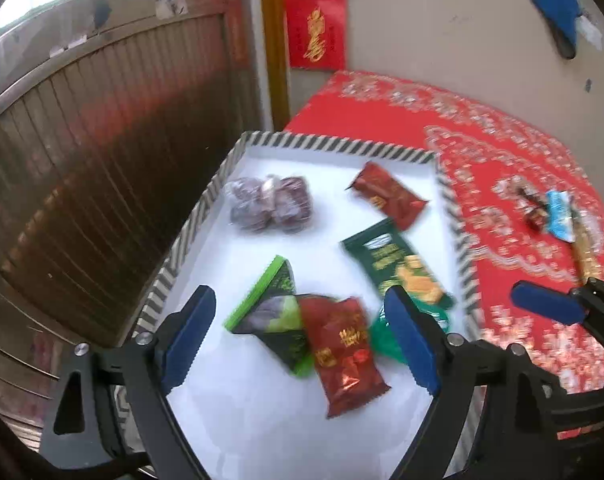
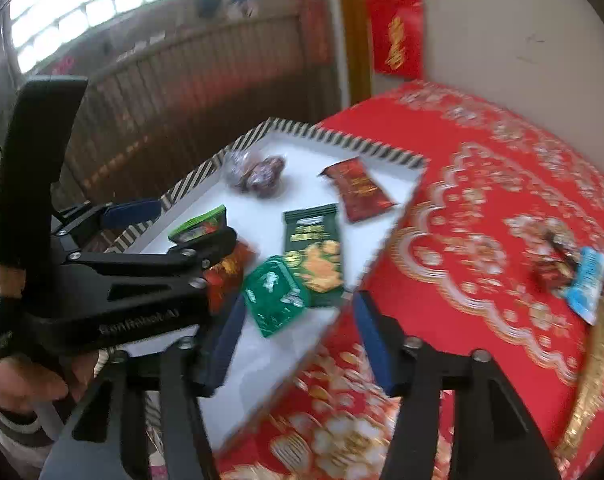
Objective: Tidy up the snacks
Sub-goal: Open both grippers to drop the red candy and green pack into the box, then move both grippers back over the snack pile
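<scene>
A white tray with a striped rim [image 1: 321,144] [image 2: 341,138] holds several snacks: a purple wrapped pack [image 1: 270,204], a red packet [image 1: 389,194], a dark green packet [image 1: 401,268] and a green triangular packet [image 1: 270,304]. My left gripper [image 1: 302,340] [image 2: 196,220] stands open above the tray. A second red packet [image 1: 341,356] lies loose between its blue pads. My right gripper [image 2: 302,344] is open over the tray's near right corner. A small green packet [image 2: 276,296] lies flat just ahead of its fingers, touching neither.
The tray sits at the left edge of a red patterned tablecloth [image 2: 481,200]. On the cloth at the right lie a blue-white packet [image 2: 587,284], a dark red sweet [image 2: 549,272] and a gold strip [image 2: 593,364]. A ribbed door stands to the left. A hand [image 2: 22,384] holds the left gripper.
</scene>
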Motion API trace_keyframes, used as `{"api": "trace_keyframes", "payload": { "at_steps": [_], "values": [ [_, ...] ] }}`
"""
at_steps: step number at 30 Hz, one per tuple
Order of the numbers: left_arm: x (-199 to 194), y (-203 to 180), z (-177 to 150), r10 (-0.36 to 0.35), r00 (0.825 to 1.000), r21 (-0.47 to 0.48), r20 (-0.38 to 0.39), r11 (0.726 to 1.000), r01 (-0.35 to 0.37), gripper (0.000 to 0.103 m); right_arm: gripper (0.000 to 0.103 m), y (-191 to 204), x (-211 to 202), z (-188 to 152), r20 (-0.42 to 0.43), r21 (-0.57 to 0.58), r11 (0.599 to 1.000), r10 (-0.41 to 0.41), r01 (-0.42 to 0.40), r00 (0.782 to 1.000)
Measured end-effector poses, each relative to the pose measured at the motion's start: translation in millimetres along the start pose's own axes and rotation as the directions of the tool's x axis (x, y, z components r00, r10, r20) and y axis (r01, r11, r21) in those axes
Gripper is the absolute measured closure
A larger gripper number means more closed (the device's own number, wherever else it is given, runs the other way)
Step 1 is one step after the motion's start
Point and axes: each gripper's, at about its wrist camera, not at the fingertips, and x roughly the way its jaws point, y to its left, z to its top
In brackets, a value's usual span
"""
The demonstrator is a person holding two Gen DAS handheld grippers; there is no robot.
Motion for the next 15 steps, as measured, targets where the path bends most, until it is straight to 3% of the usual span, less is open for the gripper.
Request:
{"api": "trace_keyframes", "payload": {
  "at_steps": [5, 7, 12, 15],
  "values": [
    [-11.9, -23.4, 2.7, -0.031, 0.999, 0.031, 0.014, 0.999, 0.031, 0.016, 0.034, -40.4, -31.8, -14.1, 0.050, 0.080, 0.995, -0.070, 0.065, 0.996],
    [-17.0, -33.2, 3.4, -0.058, 0.998, 0.034, 0.016, 0.998, 0.057, 0.016, 0.023, -57.8, -44.6, -21.6, 0.069, 0.114, 0.988, -0.116, 0.108, 0.991],
    [-24.0, -59.9, 3.9, -0.135, 0.991, 0.048, 0.005, 0.990, 0.134, 0.015, 0.021, -99.9, -84.2, -45.7, 0.139, 0.201, 0.961, -0.219, 0.189, 0.966],
    [-25.9, -82.6, 2.9, -0.179, 0.984, 0.079, -0.014, 0.981, 0.179, 0.015, 0.020, -119.7, -110.9, -58.8, 0.170, 0.232, 0.938, -0.299, 0.257, 0.939]
  ]
}}
